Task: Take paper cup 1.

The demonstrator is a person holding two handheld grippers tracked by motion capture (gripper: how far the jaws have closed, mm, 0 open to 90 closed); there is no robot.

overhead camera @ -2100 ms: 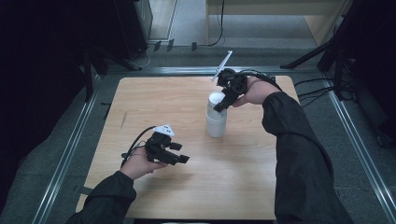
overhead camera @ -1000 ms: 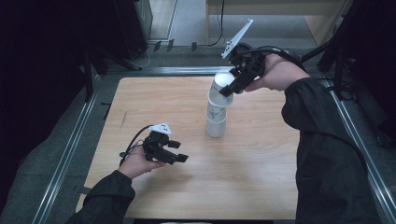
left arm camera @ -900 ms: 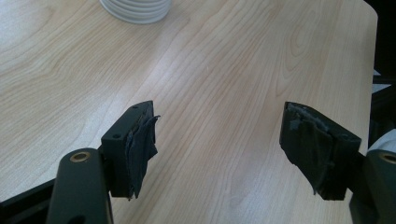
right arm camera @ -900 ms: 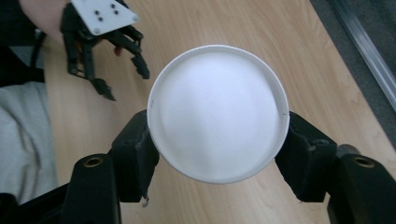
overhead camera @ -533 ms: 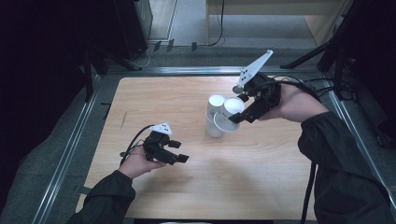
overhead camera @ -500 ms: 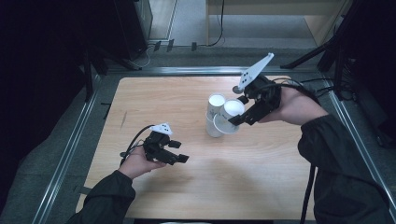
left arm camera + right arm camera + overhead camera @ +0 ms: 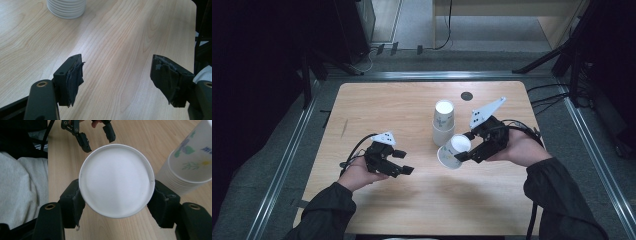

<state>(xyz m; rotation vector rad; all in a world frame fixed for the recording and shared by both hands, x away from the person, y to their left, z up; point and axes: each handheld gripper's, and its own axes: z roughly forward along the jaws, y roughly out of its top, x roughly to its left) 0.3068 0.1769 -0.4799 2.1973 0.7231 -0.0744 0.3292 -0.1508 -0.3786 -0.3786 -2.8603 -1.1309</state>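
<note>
An upside-down stack of white paper cups [image 7: 443, 122] with a flower print stands at the middle of the wooden table [image 7: 377, 105]. My right gripper [image 7: 463, 148] is shut on a single paper cup [image 7: 453, 150], tilted on its side just in front and to the right of the stack. In the right gripper view the cup's white base [image 7: 116, 180] sits between the jaws of the right gripper [image 7: 116, 201], with the stack [image 7: 187, 170] at the right. My left gripper [image 7: 401, 162] rests open at the front left. Nothing lies between the left gripper's [image 7: 117, 82] jaws; the stack's ribbed rims [image 7: 66, 8] show beyond.
A small dark round hole [image 7: 467, 95] sits in the table behind the stack. Metal rails [image 7: 287, 155] run along the table's sides, and cables [image 7: 552, 95] trail at the right. Bare wood lies along the front edge between my two hands.
My right gripper lifted one cup off the top of the stack, swung it right and brought it down toward the near side. The left gripper has hardly moved.
</note>
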